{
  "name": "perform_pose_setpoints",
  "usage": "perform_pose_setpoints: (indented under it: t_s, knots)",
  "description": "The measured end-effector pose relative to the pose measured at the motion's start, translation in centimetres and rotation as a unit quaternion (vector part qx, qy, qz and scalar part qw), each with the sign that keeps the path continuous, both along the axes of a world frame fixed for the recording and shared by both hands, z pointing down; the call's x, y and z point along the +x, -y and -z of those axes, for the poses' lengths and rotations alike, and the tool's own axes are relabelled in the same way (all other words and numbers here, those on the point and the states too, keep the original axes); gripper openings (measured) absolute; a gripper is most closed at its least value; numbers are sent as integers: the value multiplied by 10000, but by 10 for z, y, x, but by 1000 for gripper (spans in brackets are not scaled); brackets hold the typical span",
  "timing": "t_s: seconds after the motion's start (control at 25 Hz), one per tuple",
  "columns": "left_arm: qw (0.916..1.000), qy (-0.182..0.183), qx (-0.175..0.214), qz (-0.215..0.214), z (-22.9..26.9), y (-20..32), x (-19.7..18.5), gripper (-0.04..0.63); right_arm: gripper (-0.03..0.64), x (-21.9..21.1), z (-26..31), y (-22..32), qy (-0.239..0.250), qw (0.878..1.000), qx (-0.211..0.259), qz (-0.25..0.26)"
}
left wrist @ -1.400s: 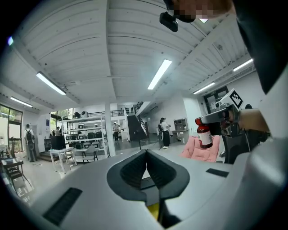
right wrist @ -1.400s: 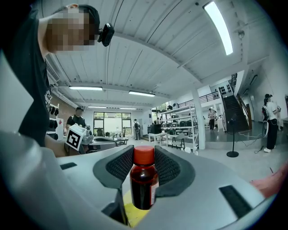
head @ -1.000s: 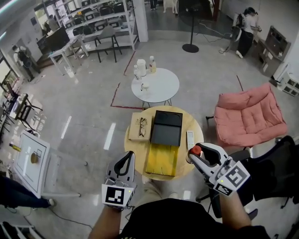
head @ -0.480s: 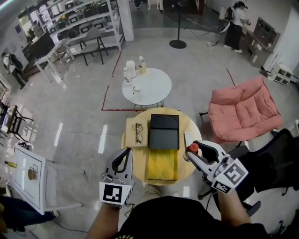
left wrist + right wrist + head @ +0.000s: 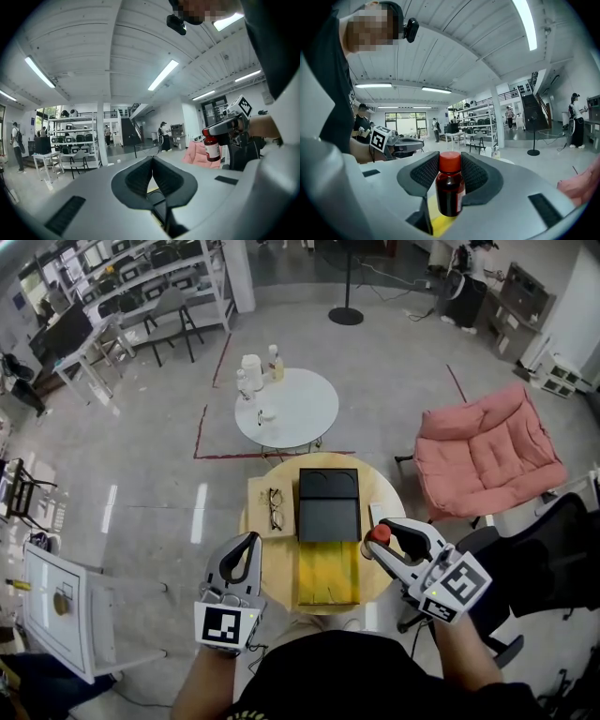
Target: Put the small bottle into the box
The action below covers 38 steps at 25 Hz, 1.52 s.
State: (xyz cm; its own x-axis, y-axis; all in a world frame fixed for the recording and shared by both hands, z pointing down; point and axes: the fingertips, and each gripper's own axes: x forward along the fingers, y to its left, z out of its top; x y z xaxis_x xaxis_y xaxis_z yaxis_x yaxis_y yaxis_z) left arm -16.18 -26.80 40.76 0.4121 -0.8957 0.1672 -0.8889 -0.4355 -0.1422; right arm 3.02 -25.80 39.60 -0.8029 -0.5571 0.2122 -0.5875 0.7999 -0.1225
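my right gripper (image 5: 450,164) is clamped on the small bottle (image 5: 450,192) — red cap up — held over the counter's (image 5: 277,563) right edge, near the black box (image 5: 328,507) but not in it. my left gripper (image 5: 152,161) is empty, jaws pressed together, at the counter's left edge.

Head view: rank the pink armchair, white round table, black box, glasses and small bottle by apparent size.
1. pink armchair
2. white round table, though it stands farther away
3. black box
4. glasses and small bottle: too close to rank; only the bottle's red cap shows.
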Motion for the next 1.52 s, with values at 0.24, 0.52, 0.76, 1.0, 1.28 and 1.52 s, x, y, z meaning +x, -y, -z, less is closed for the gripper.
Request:
perform_pose_setpoints:
  t_s: [0.24,0.52,0.76,1.0,1.28,1.52]
  knots:
    - [9999,-86,-6,-59,-6,12,-4,17,158,-11,-20,12,-151,9997,-195,49]
    - [9998,-115,-139,32,-24,13,-15,17,158,-24,-52,21,-272,9982,-516,163]
    - [9994,-260,-185,101,-22,13,-21,17,158,-33,-83,22,-384,9957,-812,240]
    - [9992,-386,-12,56,-4,12,-20,17,158,-35,-110,23,-533,9930,-1025,256]
    - [9991,-389,-148,72,-12,10,-18,17,158,-35,-142,20,-730,9887,-1284,237]
    - [9992,-361,-186,15,-14,11,-11,17,158,-35,-173,9,-915,9829,-1571,306]
